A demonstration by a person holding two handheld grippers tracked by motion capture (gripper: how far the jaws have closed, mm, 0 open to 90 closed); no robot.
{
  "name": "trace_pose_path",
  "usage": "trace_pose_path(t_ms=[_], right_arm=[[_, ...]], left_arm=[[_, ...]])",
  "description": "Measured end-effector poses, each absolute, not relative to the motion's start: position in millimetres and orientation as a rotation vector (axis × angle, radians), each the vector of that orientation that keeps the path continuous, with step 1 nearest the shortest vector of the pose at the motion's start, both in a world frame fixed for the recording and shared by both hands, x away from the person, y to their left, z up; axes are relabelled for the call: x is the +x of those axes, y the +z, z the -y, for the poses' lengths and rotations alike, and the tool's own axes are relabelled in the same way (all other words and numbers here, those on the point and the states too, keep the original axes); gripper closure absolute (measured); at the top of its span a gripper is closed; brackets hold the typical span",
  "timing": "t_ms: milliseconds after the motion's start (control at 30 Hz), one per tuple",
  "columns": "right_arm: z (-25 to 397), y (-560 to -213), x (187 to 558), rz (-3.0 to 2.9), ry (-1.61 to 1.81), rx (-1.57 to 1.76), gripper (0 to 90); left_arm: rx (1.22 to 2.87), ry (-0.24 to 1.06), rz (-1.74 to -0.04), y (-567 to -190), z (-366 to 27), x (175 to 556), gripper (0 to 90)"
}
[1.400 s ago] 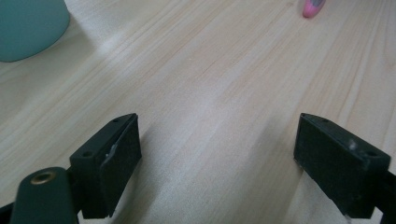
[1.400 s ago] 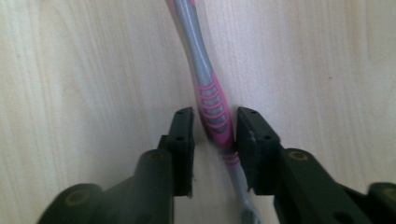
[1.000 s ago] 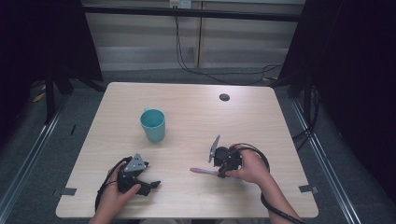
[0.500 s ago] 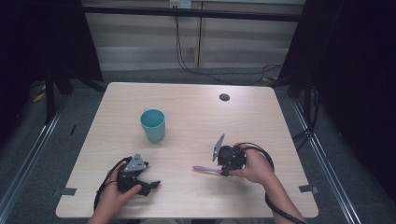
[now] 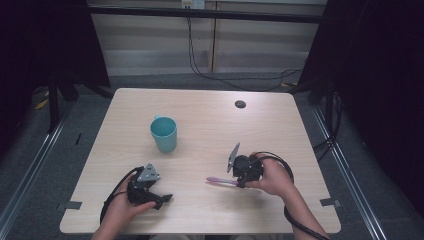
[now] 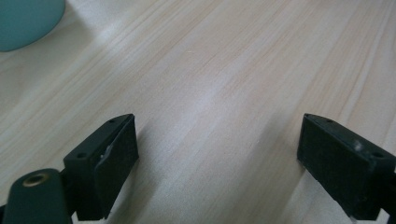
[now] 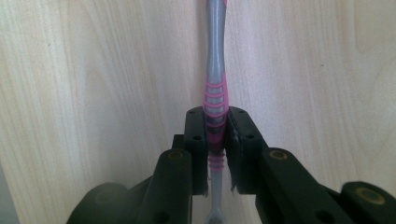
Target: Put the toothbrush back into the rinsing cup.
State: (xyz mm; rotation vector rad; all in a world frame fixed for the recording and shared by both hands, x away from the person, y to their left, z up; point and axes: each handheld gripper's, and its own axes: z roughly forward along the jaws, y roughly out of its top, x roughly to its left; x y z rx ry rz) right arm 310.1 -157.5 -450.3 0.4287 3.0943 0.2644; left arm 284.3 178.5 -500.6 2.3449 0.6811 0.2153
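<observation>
A pink and grey toothbrush (image 7: pixel 215 88) lay low over the pale wooden desk (image 5: pixel 210 125), near the front right, its long axis running left to right. The right hand-held gripper (image 5: pixel 240 176) had its jaws closed on the handle, and the free end pointed left from them. Farther left and farther away stood a teal cup (image 5: pixel 164 133). At the near left, the left hand-held gripper (image 5: pixel 160 199) rested wide open and empty.

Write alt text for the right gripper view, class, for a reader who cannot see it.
The right gripper has its two black jaws shut on the ribbed grip of a pink and grey toothbrush, whose handle runs straight up the picture. Behind it lies the pale wooden table.
</observation>
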Motion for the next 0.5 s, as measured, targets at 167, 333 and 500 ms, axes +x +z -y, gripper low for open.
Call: trace_pose_path(t_ms=[167,333,500], right_arm=[[157.7,-449.0,309.6,-3.093,0.275,0.42,79.9],[158.9,-448.2,310.7,-3.093,0.286,0.397,79.9],[156.6,-447.0,310.0,-3.097,0.263,0.412,79.9]], left_arm=[[2.394,0.195,-0.681,-495.9,-172.8,286.2,15.0],[2.427,0.166,-0.676,-492.5,-167.1,287.1,17.9],[2.479,0.173,-0.62,-482.8,-158.7,291.0,20.1]])
